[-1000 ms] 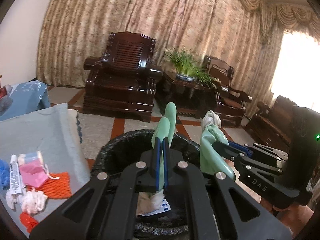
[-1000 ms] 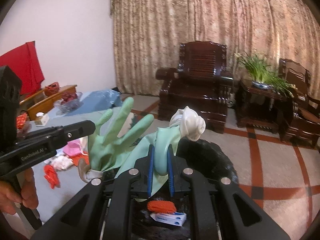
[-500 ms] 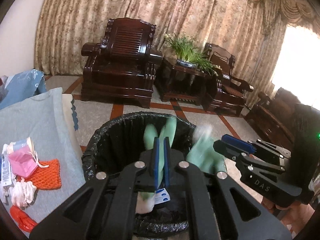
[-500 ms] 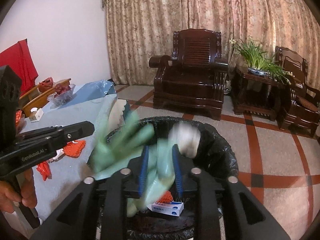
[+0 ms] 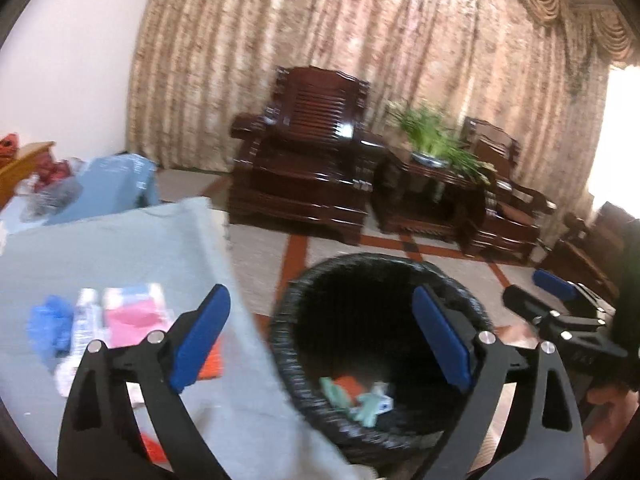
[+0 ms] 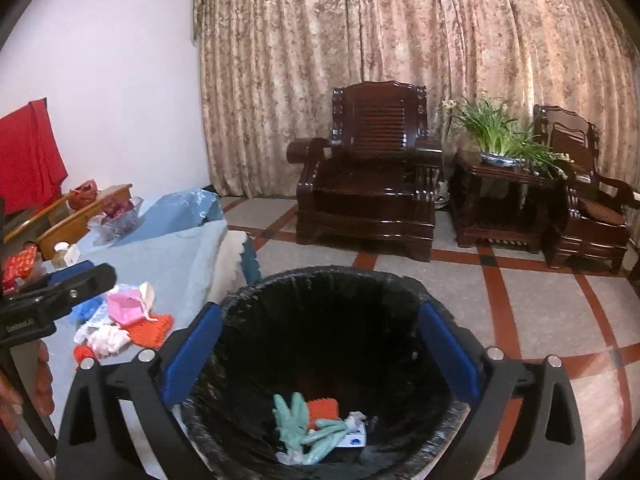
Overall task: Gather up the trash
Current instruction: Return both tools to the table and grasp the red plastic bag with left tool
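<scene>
The left wrist view is smeared by motion, so the litter on the tabletop (image 5: 120,248) is read there only as blurred patches of blue, pink and orange. From the right wrist view the same heap is made out better: a pink wrapper (image 6: 126,306), an orange net (image 6: 154,330) and white crumpled paper (image 6: 106,338), all partly cut off behind the left gripper (image 6: 74,280). Only the fingertips of a hand (image 6: 42,380) are seen at the frame edge.

The green rubber gloves (image 6: 310,432) are found at the bottom of the black-lined trash bin (image 6: 320,280), lying over an orange scrap (image 6: 324,408) and a small white and blue box (image 6: 354,438), which is largely covered.

A second ago one glove was clamped in each gripper above the bin. The jaws of both have just been opening and now stand wide apart, with nothing between them. The right gripper (image 6: 320,356) is held over the bin mouth, and the left gripper's view has swung toward the tabletop.
</scene>
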Demonstrator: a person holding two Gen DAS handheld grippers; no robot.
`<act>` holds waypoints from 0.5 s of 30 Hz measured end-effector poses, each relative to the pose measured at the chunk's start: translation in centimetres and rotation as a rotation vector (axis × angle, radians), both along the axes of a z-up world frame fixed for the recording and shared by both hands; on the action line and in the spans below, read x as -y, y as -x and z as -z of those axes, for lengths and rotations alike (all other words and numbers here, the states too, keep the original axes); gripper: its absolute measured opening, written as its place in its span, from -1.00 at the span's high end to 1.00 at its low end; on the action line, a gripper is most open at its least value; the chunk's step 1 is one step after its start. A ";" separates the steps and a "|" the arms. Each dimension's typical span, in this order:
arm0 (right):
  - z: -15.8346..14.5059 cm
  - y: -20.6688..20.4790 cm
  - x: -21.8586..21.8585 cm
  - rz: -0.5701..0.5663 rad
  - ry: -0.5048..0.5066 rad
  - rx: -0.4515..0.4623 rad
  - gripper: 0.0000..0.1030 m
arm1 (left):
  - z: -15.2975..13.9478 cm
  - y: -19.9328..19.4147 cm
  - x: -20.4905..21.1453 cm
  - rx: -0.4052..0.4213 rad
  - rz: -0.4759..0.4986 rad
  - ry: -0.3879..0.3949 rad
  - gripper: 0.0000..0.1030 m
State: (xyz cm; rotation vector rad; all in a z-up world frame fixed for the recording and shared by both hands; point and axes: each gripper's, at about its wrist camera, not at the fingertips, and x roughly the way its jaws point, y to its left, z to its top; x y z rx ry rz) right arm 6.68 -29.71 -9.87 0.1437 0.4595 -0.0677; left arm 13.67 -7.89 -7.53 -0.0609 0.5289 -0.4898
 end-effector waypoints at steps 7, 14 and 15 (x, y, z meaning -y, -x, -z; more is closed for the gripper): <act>-0.6 -0.9 -3.5 -0.073 -0.032 0.034 -0.88 | -0.5 1.3 -6.5 0.032 -0.159 -0.046 -0.78; 0.1 -1.8 -9.2 -0.196 -0.041 0.040 -0.88 | 0.0 2.7 -11.4 0.038 -0.267 -0.093 -0.78; 0.2 -1.8 -9.9 -0.211 -0.041 0.042 -0.88 | 0.3 2.8 -12.1 0.030 -0.281 -0.099 -0.78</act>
